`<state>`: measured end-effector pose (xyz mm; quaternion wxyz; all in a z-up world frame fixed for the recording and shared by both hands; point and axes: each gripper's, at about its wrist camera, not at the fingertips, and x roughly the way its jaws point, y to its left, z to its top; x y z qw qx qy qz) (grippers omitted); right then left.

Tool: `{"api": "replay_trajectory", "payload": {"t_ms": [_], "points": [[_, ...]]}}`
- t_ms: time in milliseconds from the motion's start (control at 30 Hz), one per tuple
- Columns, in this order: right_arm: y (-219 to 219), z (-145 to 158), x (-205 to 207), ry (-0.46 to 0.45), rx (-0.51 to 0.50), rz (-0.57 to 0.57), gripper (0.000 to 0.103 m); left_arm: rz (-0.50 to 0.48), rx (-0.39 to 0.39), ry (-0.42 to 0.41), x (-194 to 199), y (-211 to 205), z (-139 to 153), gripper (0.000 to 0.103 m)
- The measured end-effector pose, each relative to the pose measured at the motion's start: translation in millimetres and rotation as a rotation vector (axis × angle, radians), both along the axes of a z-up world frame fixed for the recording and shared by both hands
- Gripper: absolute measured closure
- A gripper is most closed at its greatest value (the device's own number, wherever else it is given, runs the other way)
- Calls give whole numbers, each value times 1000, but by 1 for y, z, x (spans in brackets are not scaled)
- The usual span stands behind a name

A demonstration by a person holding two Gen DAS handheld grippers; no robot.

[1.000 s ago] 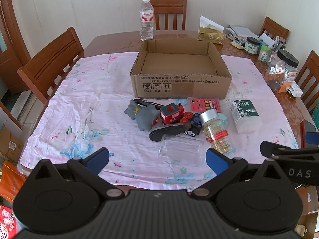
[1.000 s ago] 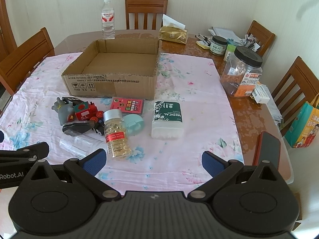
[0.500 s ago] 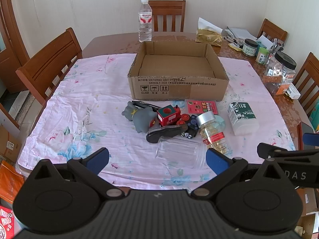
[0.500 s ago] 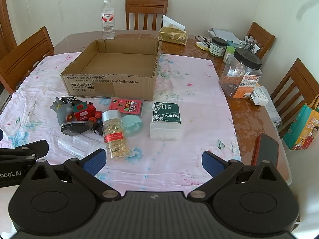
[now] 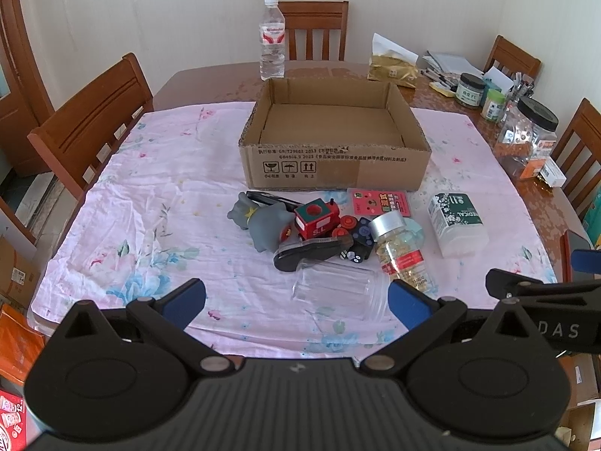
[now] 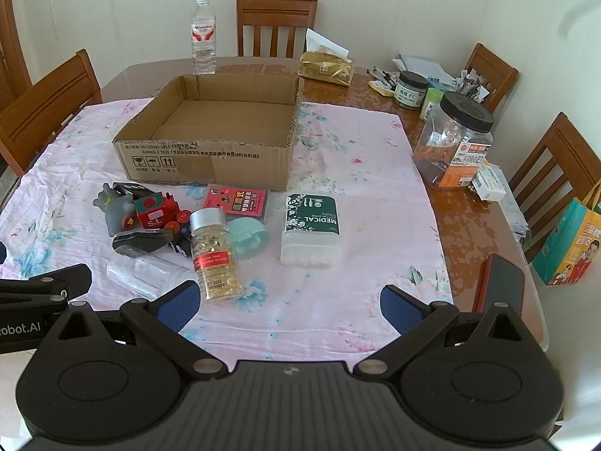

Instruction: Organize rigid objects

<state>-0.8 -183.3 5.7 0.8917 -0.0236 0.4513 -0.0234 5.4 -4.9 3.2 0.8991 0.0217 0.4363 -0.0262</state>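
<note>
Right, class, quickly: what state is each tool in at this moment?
Left tool: open, holding nothing.
Right tool: open, holding nothing.

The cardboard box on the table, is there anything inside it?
The cardboard box looks empty: its bare brown floor shows in both views. Only the strip of floor just behind the near wall is hidden. The toys and bottles lie outside, in front of it.

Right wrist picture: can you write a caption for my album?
Open right gripper above toys, a pill bottle and an empty cardboard box.
</note>
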Motion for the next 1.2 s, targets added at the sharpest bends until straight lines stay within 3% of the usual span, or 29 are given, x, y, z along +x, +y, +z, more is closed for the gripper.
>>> {"api": "replay_trajectory", "payload": {"t_ms": [733,1200], "points": [[-5,-11,5,-49,-2,37,0,-55,-65,-81,4,2,-17,1],[-22,-42,2,-16,2,71,0,-184,-25,-70,12,-16,-64,0]]}}
